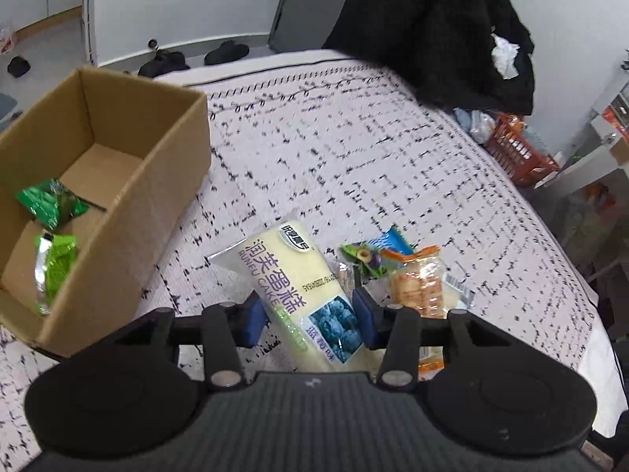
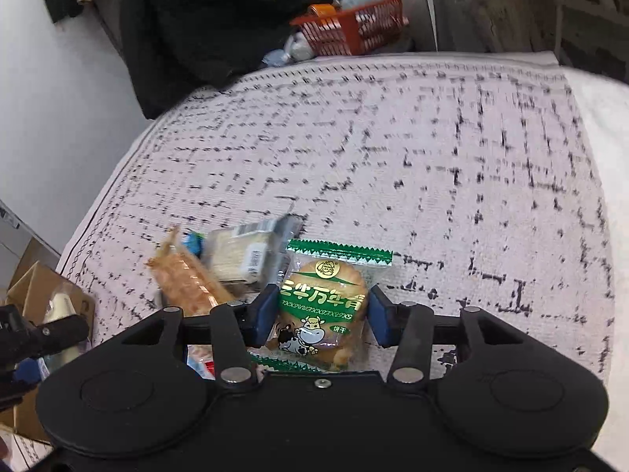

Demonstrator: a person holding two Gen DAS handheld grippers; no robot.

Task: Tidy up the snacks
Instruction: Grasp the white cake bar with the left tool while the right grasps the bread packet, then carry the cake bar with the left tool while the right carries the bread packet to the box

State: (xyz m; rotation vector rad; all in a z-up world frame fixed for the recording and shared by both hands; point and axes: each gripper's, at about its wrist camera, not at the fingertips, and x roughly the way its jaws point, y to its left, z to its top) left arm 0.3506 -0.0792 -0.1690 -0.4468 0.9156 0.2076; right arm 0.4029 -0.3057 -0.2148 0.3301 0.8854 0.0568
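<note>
While both grippers point down at a bed (image 1: 354, 149) covered in a pale spread with black dashes, each has a snack between its blue pads; the left gripper (image 1: 310, 316) is clamped on a pale yellow cake packet (image 1: 293, 275) with a blueberry picture, its pads pressing the packet's two sides; the right gripper (image 2: 320, 314) is clamped on a green-topped biscuit packet (image 2: 322, 306) printed with a cartoon cow. Just beyond the left gripper lies a small heap of snacks (image 1: 412, 275), among them an orange-edged clear pack of crackers and a blue-and-green wrapper. To the left on the bed stands an open cardboard box (image 1: 157, 181); two green packets (image 1: 55, 236) lie inside it. At the bed's far corner sit dark clothes (image 1: 452, 31) and an orange basket (image 1: 519, 149).
</note>
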